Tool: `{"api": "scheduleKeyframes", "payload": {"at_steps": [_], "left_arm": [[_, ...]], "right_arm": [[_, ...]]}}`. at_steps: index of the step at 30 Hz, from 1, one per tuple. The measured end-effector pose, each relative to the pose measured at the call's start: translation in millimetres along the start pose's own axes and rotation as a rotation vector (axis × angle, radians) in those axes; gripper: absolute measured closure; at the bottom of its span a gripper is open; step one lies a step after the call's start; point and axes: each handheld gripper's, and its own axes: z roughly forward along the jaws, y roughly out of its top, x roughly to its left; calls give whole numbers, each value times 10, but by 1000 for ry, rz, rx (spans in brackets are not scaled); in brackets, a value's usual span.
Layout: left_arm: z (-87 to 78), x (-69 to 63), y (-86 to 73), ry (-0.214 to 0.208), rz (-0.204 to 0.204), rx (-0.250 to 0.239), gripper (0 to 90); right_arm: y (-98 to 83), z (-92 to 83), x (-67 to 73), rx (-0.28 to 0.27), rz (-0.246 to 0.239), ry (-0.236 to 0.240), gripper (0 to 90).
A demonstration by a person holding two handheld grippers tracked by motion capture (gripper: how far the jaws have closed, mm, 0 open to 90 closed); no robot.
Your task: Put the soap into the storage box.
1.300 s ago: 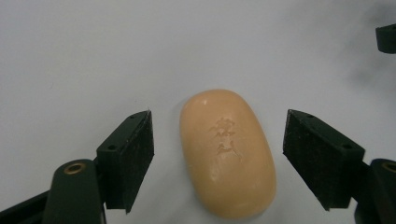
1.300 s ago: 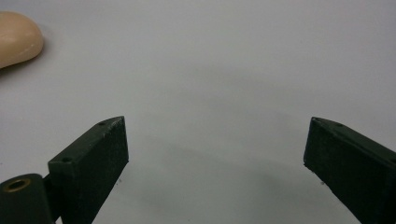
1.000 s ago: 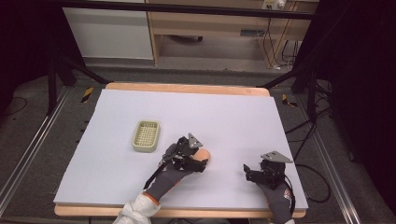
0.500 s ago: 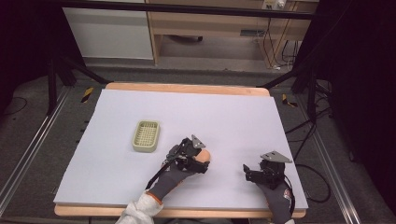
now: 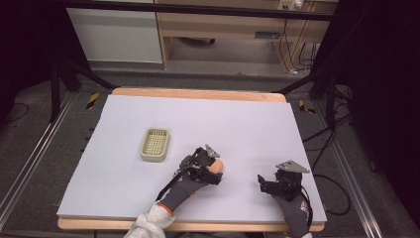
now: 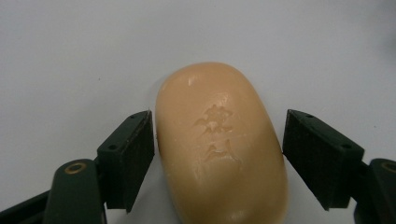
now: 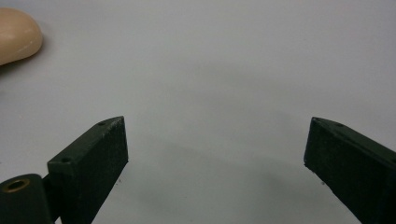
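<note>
Where the soap lies — a pale sheet on wood.

Soap bar on table, soap dish to its left

White-topped table, soap bar, slotted soap dish

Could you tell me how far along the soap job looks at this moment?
Early stage. Done: the left gripper has its jaws on either side of the soap, which lies on the table. In hand: the grasp; the jaws look close to touching but may not be clamped. Left: probably lifting the soap and placing it in the dish, which looks empty. The right gripper is open, idle.
</note>
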Motion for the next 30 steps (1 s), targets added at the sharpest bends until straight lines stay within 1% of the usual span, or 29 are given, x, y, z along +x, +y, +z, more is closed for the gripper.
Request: {"api": "scheduleKeyframes", "payload": {"at_steps": [3, 9, 13, 15, 22, 30], "left_arm": [[22, 0, 0, 7, 1, 9, 254], [40, 8, 6, 2, -12, 17, 256], [58, 11, 6, -1, -22, 23, 255], [70, 12, 7, -3, -22, 33, 256], [83, -2, 18, 7, -18, 42, 265], [77, -10, 22, 15, -22, 44, 287]], "right_arm": [[0, -2, 0, 2, 2, 3, 66], [0, 0, 3, 3, 5, 3, 66], [0, 2, 1, 0, -3, 2, 66], [0, 2, 1, 1, -3, 2, 66], [1, 3, 3, 0, 0, 3, 66], [1, 4, 5, 2, -1, 0, 66]]}}
